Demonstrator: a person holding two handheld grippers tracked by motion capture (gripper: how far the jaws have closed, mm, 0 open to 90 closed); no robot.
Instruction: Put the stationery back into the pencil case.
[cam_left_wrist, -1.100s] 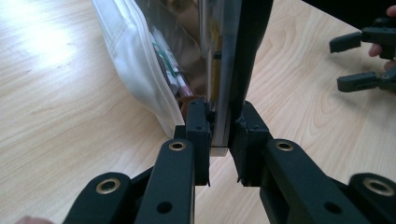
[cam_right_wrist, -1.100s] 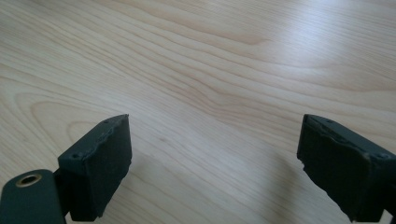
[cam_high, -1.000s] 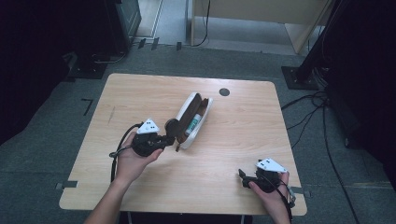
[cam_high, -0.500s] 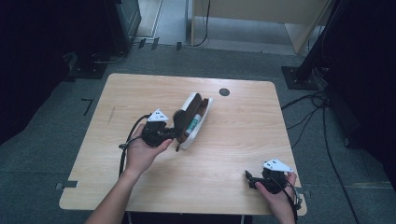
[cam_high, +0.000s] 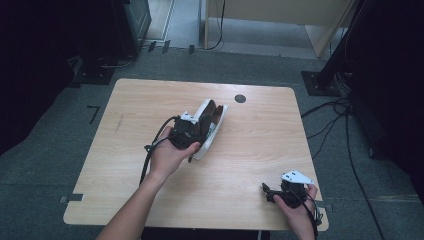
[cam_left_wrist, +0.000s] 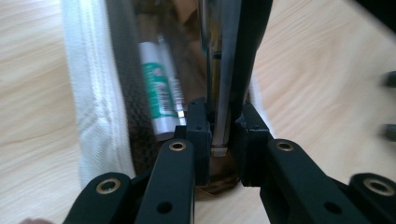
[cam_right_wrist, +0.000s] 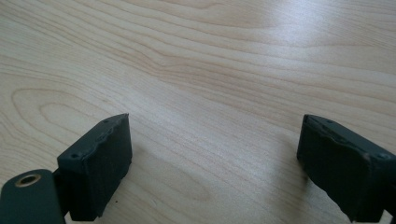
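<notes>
Left gripper (cam_high: 192, 134), jaws clamped on a thin dark flat item (cam_left_wrist: 232, 70), has moved up-frame from table centre-left into the open white pouch (cam_high: 212, 131) at frame centre, so insertion is likely underway; right gripper (cam_right_wrist: 212, 163) idles wide open, empty.

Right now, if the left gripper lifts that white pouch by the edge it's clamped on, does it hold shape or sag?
Probably sags: the pouch has a soft quilted fabric wall, and the left gripper pinches only a thin edge. The green-and-white tube lies loose inside and may slide or roll toward the low end. Likely light, so it could drag across the table rather than resist.
</notes>
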